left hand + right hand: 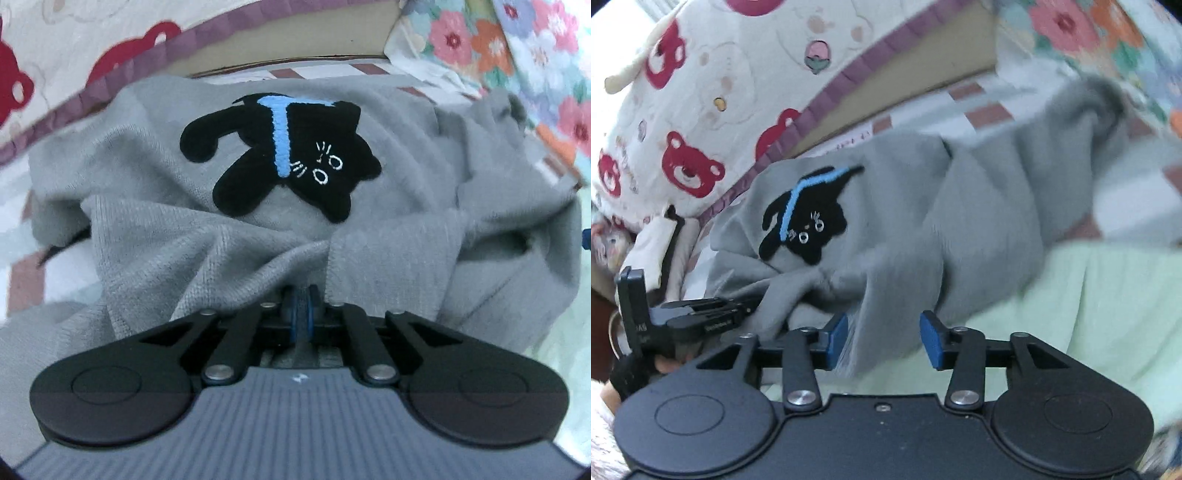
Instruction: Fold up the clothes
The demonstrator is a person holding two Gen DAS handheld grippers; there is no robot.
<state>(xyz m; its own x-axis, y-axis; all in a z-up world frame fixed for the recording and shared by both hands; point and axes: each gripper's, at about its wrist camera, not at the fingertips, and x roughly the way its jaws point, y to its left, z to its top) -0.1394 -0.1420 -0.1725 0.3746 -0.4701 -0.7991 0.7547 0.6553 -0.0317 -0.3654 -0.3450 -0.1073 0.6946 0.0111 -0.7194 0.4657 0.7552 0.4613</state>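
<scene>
A grey knit sweater [155, 236] with a black cat patch [288, 155] lies rumpled on the bed. My left gripper [301, 310] is shut on a fold of the sweater's near edge. In the right wrist view the same sweater [923, 221] and cat patch [805, 218] show, with one sleeve [1086, 107] trailing to the upper right. My right gripper [882, 339] is open, its blue pads on either side of a hanging fold of grey cloth without pinching it. The left gripper [738, 310] shows at the left, shut on the sweater.
A pillow with a red bear print [687, 110] lies at the back left. A floral blanket [517, 48] lies at the back right. A pale green sheet [1089, 314] covers the bed on the right, over a checked cover [979, 107].
</scene>
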